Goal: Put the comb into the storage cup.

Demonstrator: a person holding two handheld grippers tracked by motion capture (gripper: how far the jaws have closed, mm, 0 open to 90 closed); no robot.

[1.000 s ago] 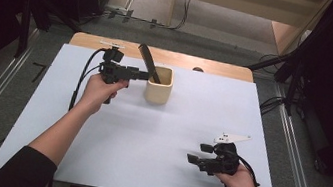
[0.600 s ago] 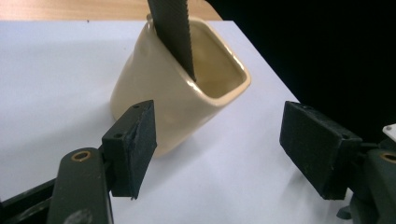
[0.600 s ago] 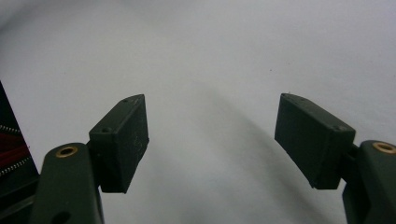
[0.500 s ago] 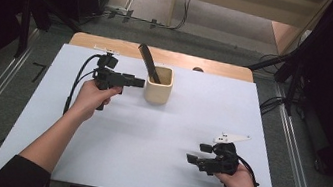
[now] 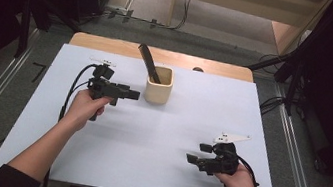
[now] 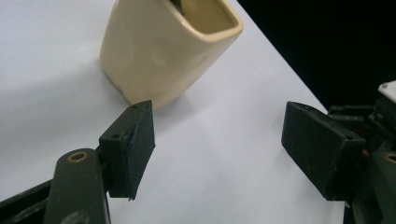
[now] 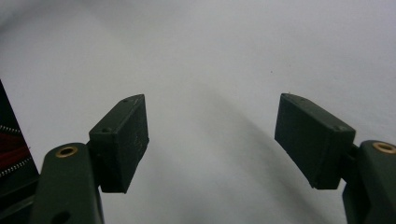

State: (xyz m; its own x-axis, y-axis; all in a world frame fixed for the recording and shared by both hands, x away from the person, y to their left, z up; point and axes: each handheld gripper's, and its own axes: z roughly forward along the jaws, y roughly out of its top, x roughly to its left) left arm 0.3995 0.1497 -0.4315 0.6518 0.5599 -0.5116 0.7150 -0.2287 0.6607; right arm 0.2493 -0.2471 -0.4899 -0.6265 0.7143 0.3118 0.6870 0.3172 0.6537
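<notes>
- High view: the left gripper (image 5: 134, 94) is held in the left hand (image 5: 85, 106) at centre left of the frame, above the white table sheet (image 5: 172, 140). Its jaws are pointed toward the cream cup (image 5: 159, 86), just beside it and not touching it.
- High view: the cup is placed upright at upper centre of the frame. A dark flat tool (image 5: 148, 62) is seen standing in it, leaning toward the upper left.
- High view: the right gripper (image 5: 192, 159) is held in the right hand (image 5: 240, 182) at lower right of the frame, well apart from the cup.
- Left gripper view: the two black jaws are seen spread wide at the bottom of the frame, with nothing held between them. The cup (image 6: 159, 51) is located at upper centre-left, beyond the left jaw tip; a gap to it cannot be judged.
- Right gripper view: the jaws are seen spread wide and nothing is gripped. Bare white sheet (image 7: 210, 70) is seen between and beyond them.
</notes>
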